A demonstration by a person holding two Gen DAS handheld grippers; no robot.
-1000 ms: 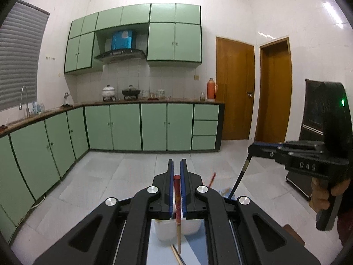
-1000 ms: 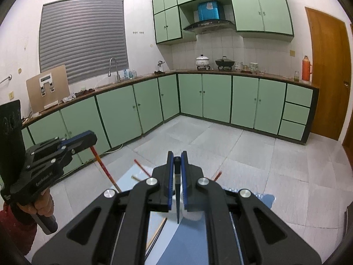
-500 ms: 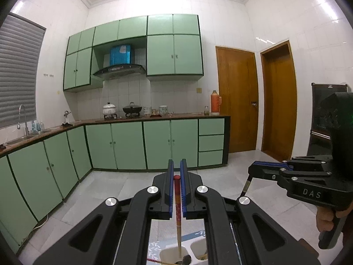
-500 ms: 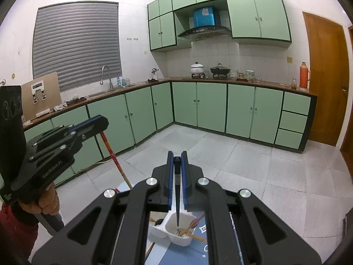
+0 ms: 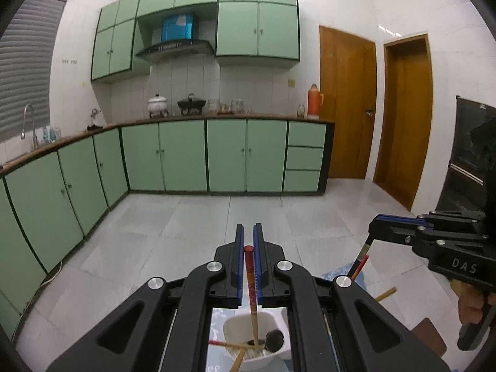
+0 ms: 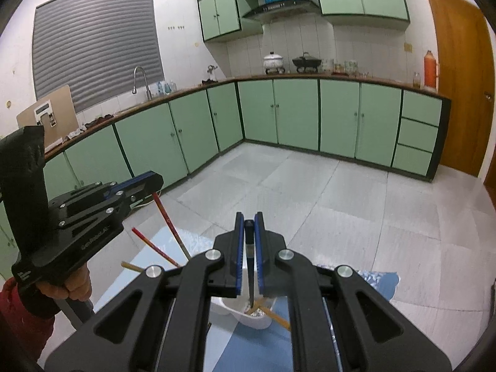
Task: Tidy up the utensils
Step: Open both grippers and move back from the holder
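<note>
Left gripper: jaws clamped on red chopstick, tip in holder at 6 o'clock.
Right gripper: jaws clamped on black utensil.
Risk: tilted release, tip catching rim, holder tipping.

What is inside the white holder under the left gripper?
The white holder contains the lower end of the gripped chopstick, another chopstick lying across, and a dark spoon. The gripper hides the rest.

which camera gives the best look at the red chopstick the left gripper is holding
The left wrist view: the red chopstick runs centred between the left gripper's fingers down into the white holder. The right wrist view shows it only from the side, lower end hidden.
</note>
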